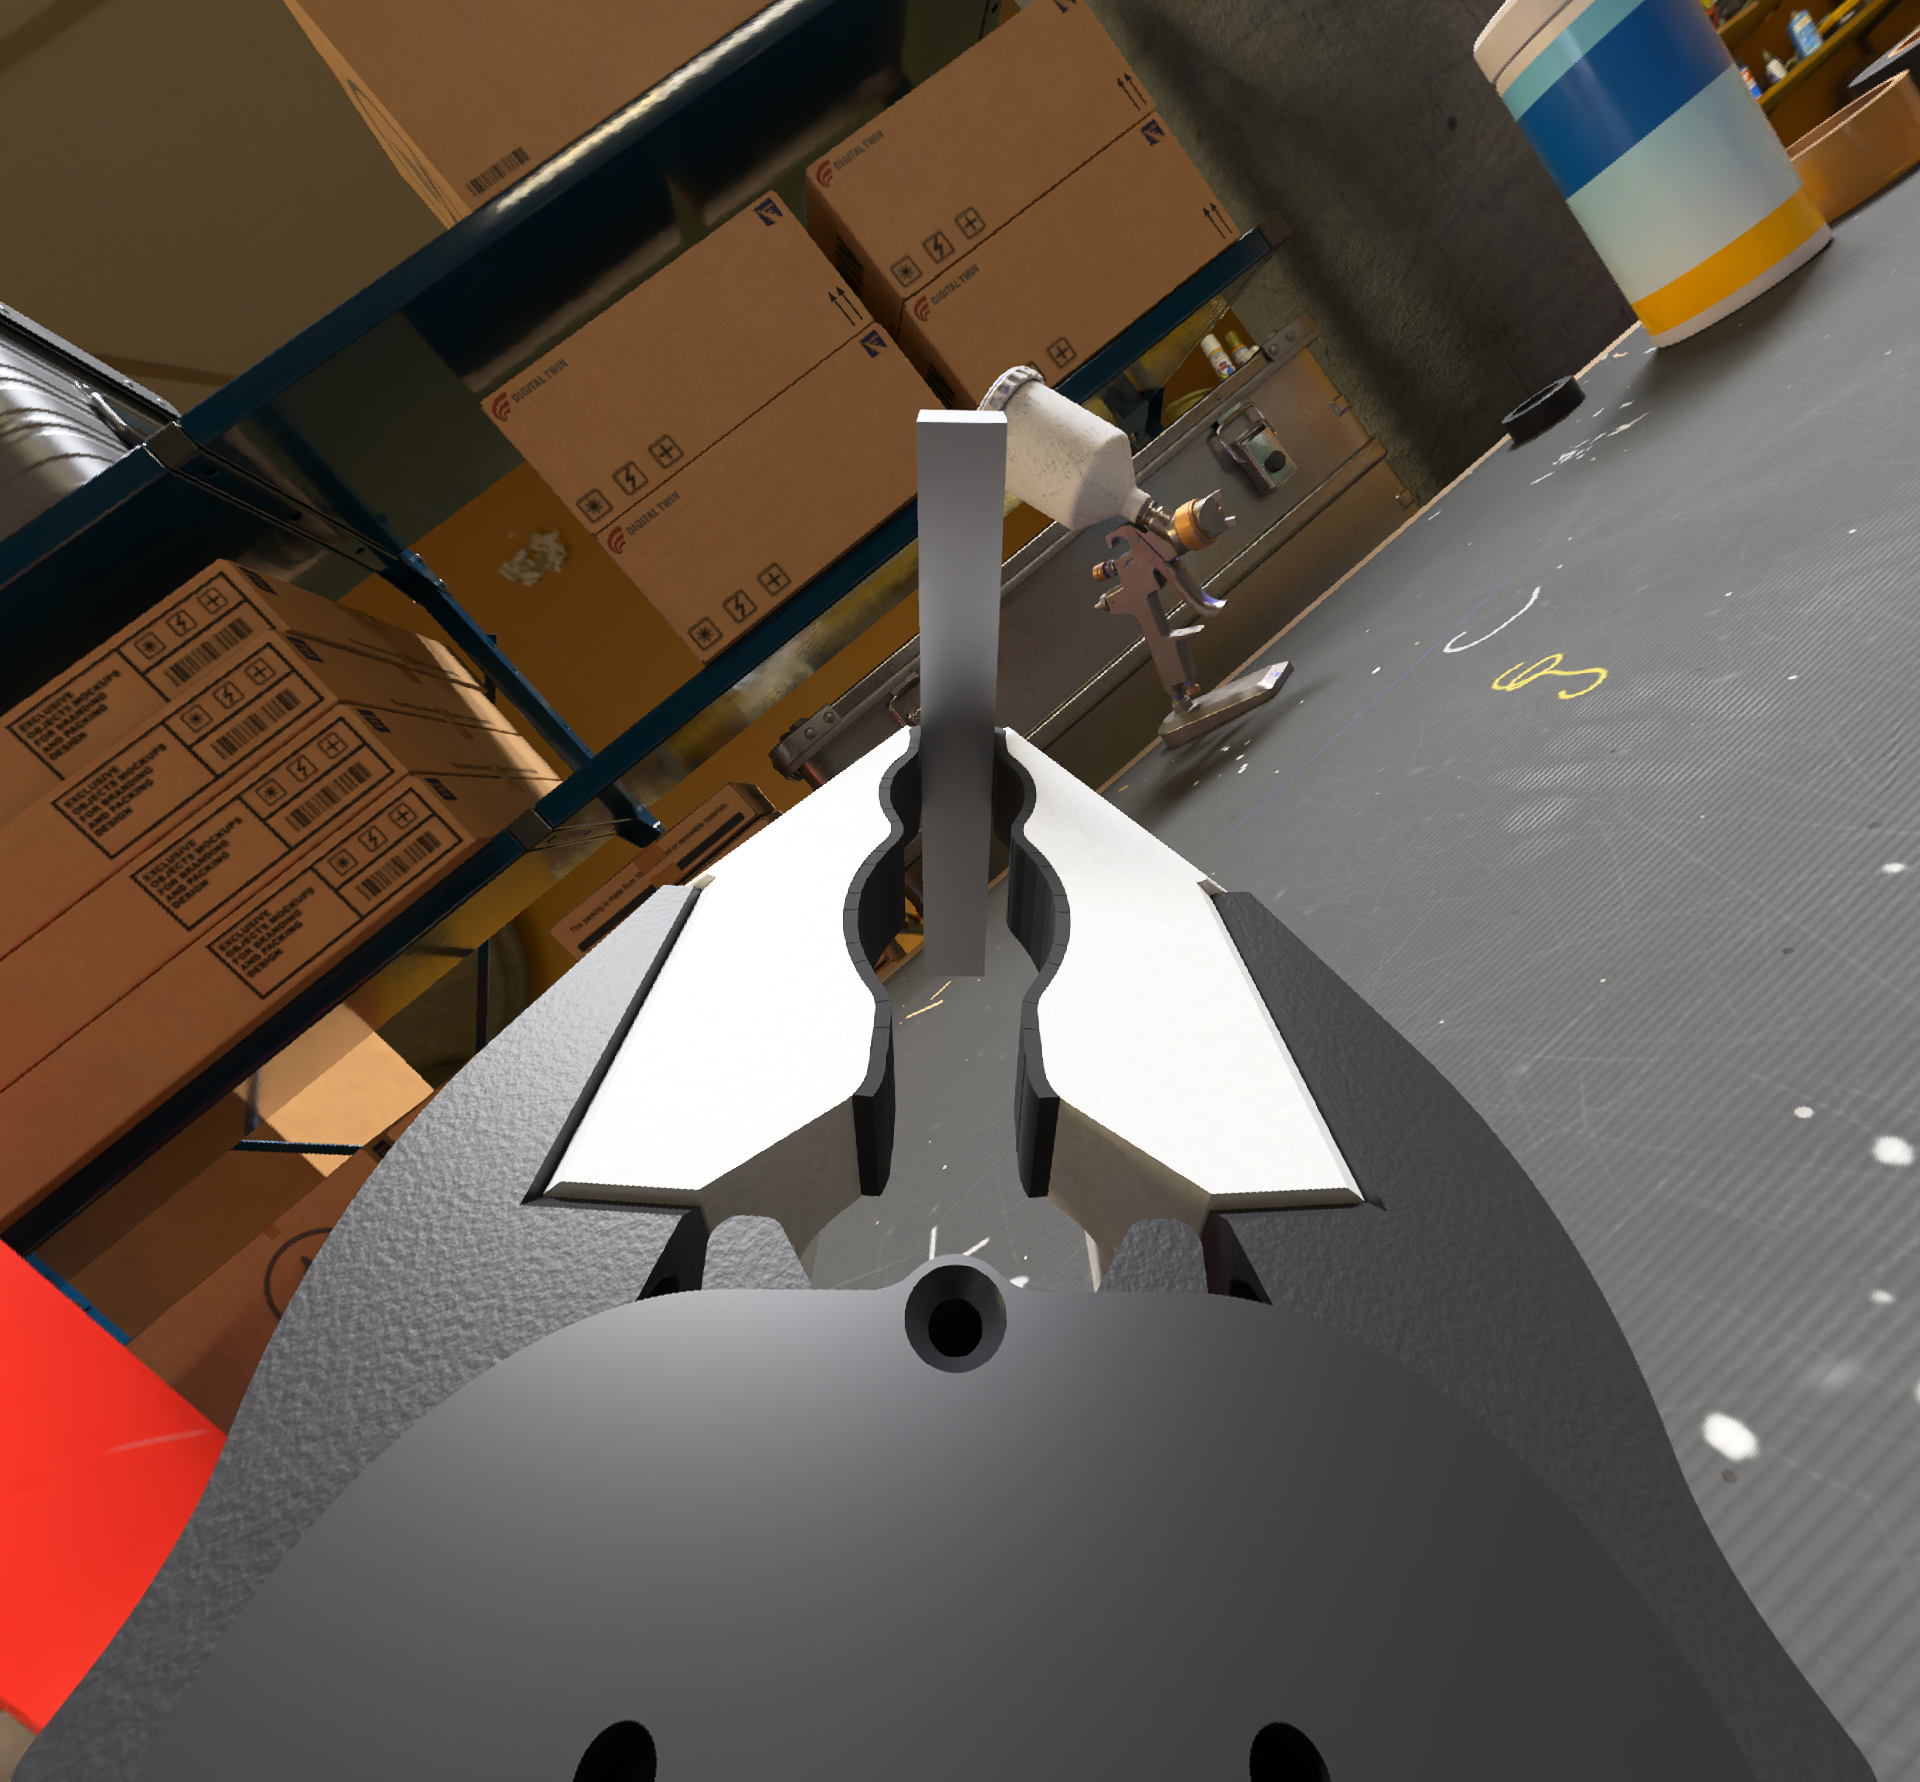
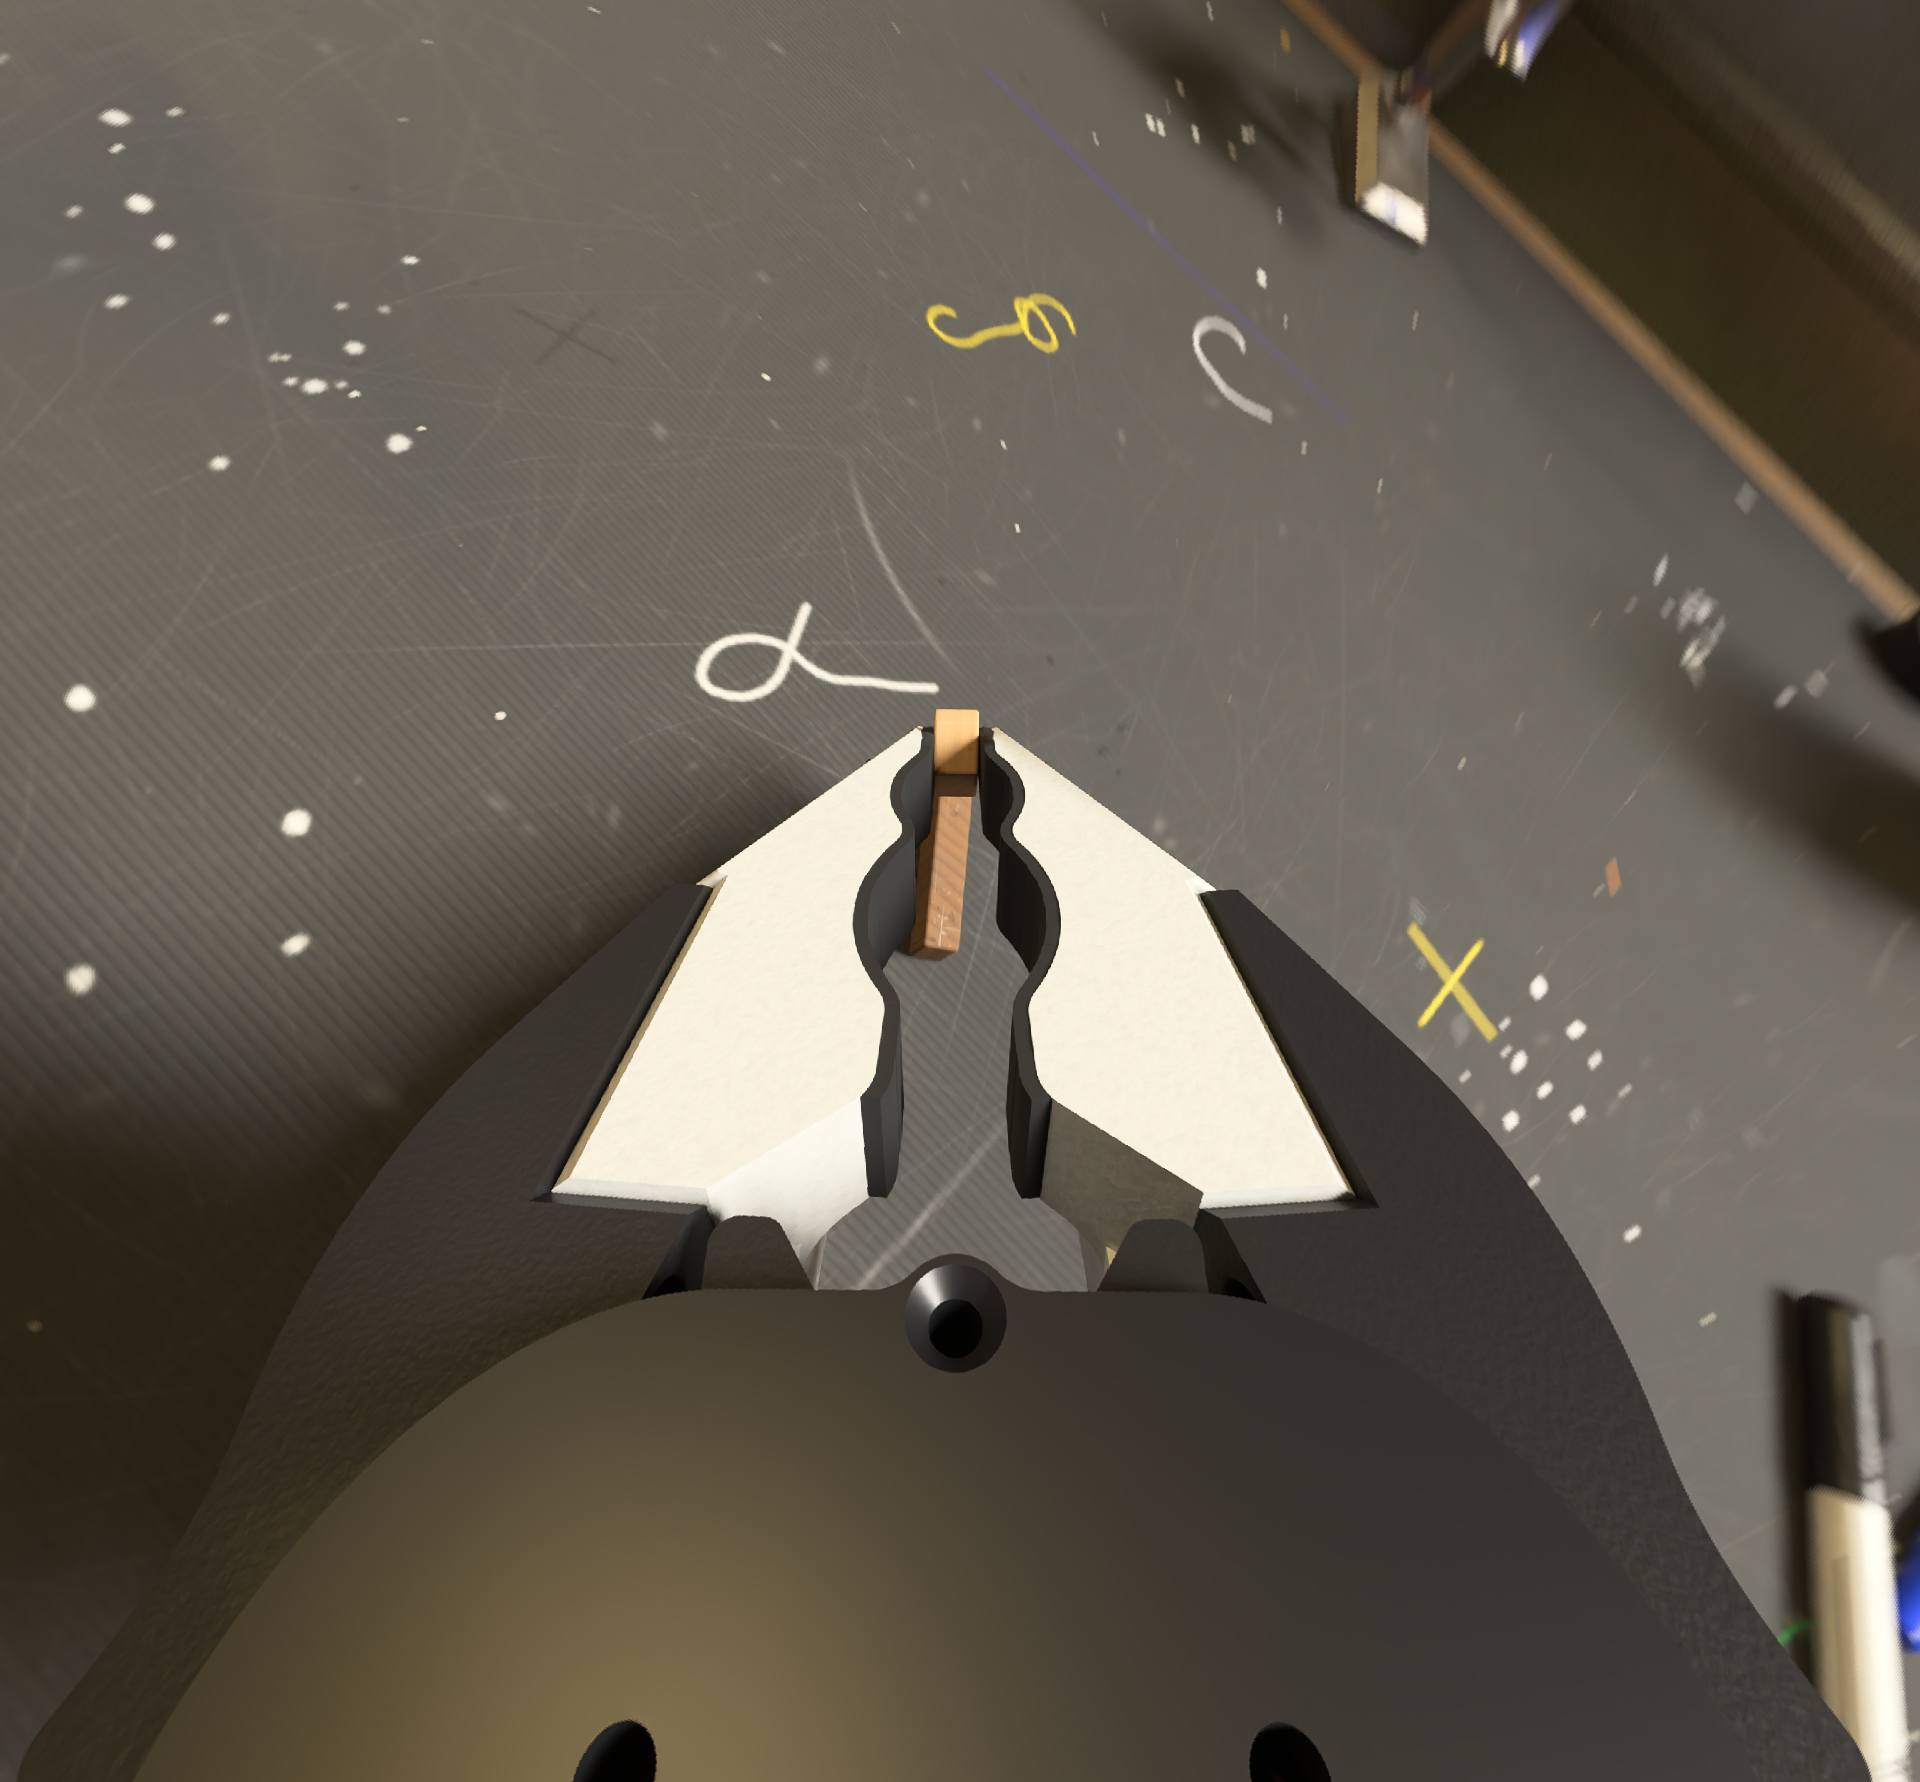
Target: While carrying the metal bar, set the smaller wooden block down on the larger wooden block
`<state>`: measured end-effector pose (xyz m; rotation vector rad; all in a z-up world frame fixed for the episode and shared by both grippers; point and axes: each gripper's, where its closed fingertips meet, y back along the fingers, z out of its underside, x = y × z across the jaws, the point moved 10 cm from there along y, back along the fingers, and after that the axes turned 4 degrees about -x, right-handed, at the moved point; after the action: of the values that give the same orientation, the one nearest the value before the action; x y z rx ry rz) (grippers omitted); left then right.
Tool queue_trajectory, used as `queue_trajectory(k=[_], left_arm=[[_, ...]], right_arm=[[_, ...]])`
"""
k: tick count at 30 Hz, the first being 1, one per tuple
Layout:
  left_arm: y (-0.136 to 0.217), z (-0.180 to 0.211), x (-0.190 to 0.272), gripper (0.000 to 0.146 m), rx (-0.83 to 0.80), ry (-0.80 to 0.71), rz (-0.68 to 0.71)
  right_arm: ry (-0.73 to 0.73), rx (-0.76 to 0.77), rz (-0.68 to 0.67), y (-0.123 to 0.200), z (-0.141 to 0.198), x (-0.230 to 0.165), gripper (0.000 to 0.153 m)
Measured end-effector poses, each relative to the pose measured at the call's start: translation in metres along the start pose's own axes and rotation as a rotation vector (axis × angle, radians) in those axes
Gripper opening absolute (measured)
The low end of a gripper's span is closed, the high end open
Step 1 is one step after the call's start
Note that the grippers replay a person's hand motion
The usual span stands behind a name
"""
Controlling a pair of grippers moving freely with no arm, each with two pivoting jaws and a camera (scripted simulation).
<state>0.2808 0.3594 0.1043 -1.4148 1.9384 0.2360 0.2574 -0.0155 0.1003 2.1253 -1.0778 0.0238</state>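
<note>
1. Left hand-held gripper (image 1: 956,745) — clenched on the bar (image 1: 958,589), which stands upright, gripped low, most of it above the tips. Risk: a tilt could lever it loose.
2. Right hand-held gripper (image 2: 956,745) — clenched on the small block (image 2: 951,828), pinched at the very tips above the desk (image 2: 520,485). Risk: a thin hold; the block may twist or slip.
3. Large block — in neither view. Risk: release over bare desk.
4. Spray gun (image 1: 1143,537) — ahead, right of the bar. Risk: collision in transit.
</note>
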Motion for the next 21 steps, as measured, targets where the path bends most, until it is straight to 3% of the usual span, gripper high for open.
queue_trajectory(k=[5,9,17,21], left_arm=[[-0.003,0.0,0.002,0.012,0.013,-0.011,0.024],[-0.003,-0.002,0.006,0.012,0.019,-0.037,0.045],[-0.004,-0.006,0.014,0.012,0.042,-0.104,0.095],[-0.004,-0.005,0.014,0.012,0.045,-0.104,0.099]], right_arm=[[-0.182,-0.12,-0.059,-0.007,0.004,0.007,0.007],[-0.209,-0.176,-0.085,-0.012,0.009,0.008,0.007],[-0.236,-0.156,-0.113,-0.012,0.011,0.014,0.012],[-0.236,-0.039,-0.031,-0.006,0.006,0.017,0.016]])
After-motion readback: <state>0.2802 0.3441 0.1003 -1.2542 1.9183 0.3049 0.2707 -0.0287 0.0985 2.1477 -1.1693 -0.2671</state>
